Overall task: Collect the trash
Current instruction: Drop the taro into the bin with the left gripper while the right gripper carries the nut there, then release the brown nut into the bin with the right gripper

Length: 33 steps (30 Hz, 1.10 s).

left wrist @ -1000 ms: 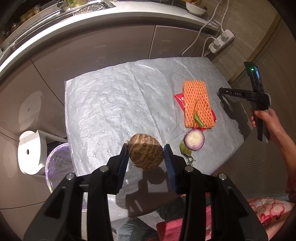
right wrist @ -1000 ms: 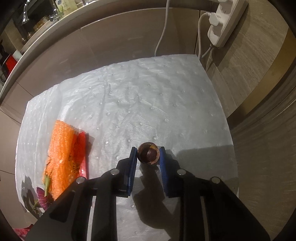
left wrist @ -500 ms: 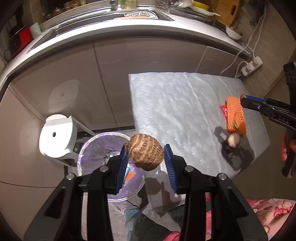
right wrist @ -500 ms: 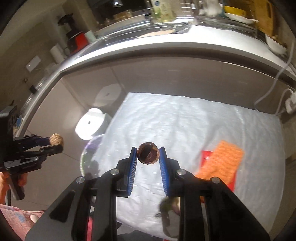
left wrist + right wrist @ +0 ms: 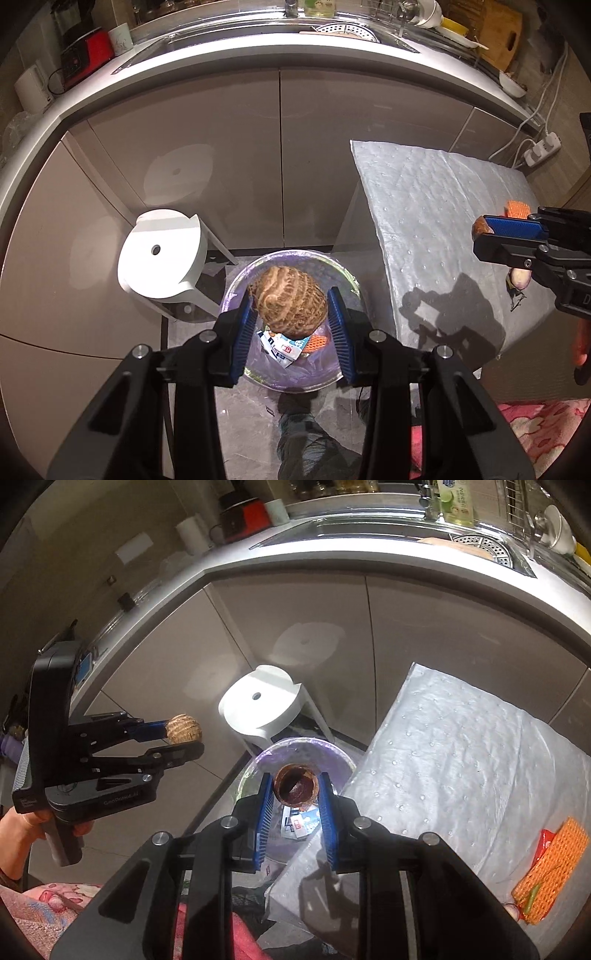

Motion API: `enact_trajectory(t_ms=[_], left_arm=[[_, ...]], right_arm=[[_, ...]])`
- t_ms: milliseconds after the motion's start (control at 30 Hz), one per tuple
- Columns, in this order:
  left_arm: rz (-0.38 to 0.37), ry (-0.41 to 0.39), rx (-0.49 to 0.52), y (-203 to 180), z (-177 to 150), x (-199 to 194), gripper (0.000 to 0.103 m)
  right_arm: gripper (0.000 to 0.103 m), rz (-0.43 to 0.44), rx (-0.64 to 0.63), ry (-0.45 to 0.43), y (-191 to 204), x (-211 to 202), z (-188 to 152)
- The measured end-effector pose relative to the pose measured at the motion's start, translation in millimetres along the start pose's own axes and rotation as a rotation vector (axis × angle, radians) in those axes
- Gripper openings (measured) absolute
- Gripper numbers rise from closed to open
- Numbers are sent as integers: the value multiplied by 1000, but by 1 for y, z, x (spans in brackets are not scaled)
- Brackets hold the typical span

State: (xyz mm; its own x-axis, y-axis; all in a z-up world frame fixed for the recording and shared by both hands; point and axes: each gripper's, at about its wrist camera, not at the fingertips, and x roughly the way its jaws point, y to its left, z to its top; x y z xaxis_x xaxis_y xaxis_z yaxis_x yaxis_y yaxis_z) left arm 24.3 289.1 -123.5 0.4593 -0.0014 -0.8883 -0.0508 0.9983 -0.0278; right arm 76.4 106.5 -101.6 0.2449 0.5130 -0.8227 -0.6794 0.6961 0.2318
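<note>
My left gripper (image 5: pixel 291 317) is shut on a brown ridged taro root (image 5: pixel 288 304) and holds it above the purple-lined trash bin (image 5: pixel 236 291) on the floor. The bin holds a printed wrapper (image 5: pixel 284 347) and an orange scrap. My right gripper (image 5: pixel 295 794) is shut on a small brown hollow shell (image 5: pixel 295 785) near the bin's rim (image 5: pixel 255 764), beside the table's left edge. The left gripper (image 5: pixel 184 738) with the taro shows at left in the right wrist view. An orange foam net (image 5: pixel 546 867) on a red wrapper and an onion half (image 5: pixel 521 275) lie on the table.
The table under a white padded sheet (image 5: pixel 436 206) stands right of the bin. A white stool (image 5: pixel 162 254) stands left of the bin. Beige cabinets (image 5: pixel 280 147) and a counter lie behind. A power strip (image 5: pixel 541 147) hangs at far right. My legs show below.
Both grippers have swung left off the table toward the bin, each holding its item. The left gripper now has the taro over the bin's opening.
</note>
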Motion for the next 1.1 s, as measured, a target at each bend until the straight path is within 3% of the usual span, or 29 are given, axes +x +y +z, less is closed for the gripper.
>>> enact_trajectory(t_ms=[267, 600, 767, 900, 1100], left_arm=[[-5, 29, 3, 10, -7, 23, 38], [-33, 147, 9, 12, -24, 101, 38], [-18, 167, 20, 14, -27, 115, 64], [-28, 152, 17, 16, -24, 110, 70], [-45, 120, 10, 22, -20, 83, 71]], right_arm=[[25, -10, -5, 24, 11, 9, 0], [25, -40, -2, 79, 15, 15, -7], [25, -51, 11, 96, 14, 19, -9], [25, -50, 12, 103, 15, 24, -8], [25, -38, 2, 121, 17, 41, -6]])
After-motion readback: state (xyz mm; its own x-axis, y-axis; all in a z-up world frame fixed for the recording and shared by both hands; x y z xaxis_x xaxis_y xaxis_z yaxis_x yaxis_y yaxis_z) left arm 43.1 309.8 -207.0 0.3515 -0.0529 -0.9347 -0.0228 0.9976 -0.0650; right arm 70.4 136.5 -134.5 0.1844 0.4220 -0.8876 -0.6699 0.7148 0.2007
